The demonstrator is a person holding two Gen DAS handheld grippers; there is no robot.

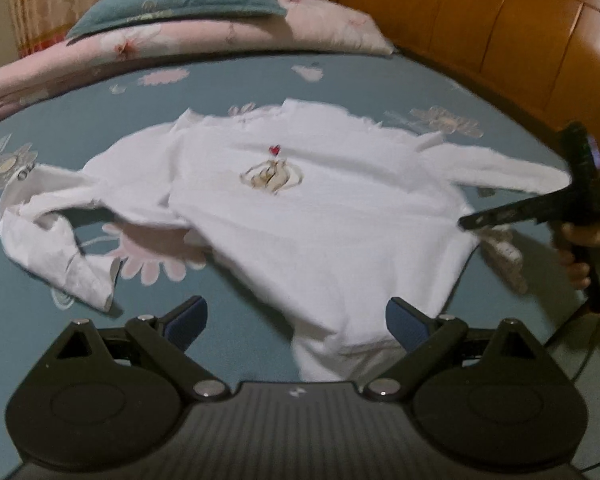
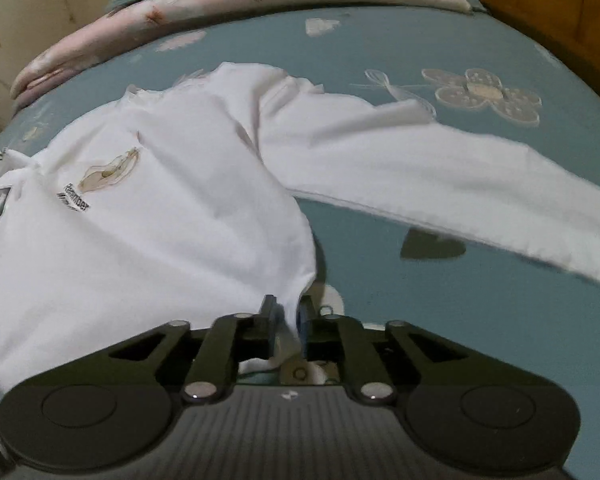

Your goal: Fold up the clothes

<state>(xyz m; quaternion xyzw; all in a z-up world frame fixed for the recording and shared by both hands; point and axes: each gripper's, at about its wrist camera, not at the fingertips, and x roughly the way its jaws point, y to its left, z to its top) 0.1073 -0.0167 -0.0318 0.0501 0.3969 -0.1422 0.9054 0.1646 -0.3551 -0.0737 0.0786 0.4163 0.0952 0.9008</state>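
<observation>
white shirt (image 2: pixel 148 216) hem pinched by right gripper (image 2: pixel 288 320)

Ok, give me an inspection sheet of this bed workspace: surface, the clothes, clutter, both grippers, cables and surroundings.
Surface: teal bedsheet with flower print, no bare spots blocked.
Job's things: white long-sleeved shirt with a small red heart print, spread face up, unfolded; one sleeve crumpled, the other stretched out.
Clutter: nothing seen on the sheet beside the shirt.
Grippers: left gripper open over the shirt's bottom hem, holding nothing; right gripper shut on the hem corner.
Cables: thin dark cable hanging below the right gripper.
Surroundings: pink floral quilt, teal pillow on it, orange wooden headboard.
</observation>
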